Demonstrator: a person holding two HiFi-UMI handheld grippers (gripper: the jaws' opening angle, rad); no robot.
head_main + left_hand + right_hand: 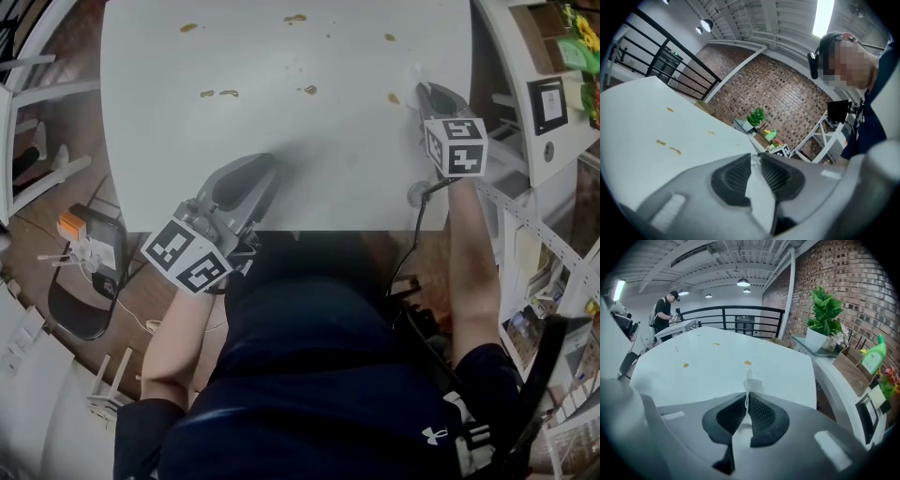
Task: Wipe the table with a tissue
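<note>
Tissue (pixel 752 383) sits pinched in our right tongs (pixel 746 398). Their jaws are closed tight on it, and a crumpled tuft pokes past the tips, close over the white table (pixel 319 122) near a brown spot (pixel 393 97). Our left tongs (pixel 756 158) are closed too, low at the table's near edge, with a white scrap (pixel 759 197) between the pads. We cannot tell what the scrap is.

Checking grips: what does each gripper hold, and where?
Left gripper: tissue, pinched near its end. Right gripper: second tissue, pinched just behind its protruding tip.
</note>
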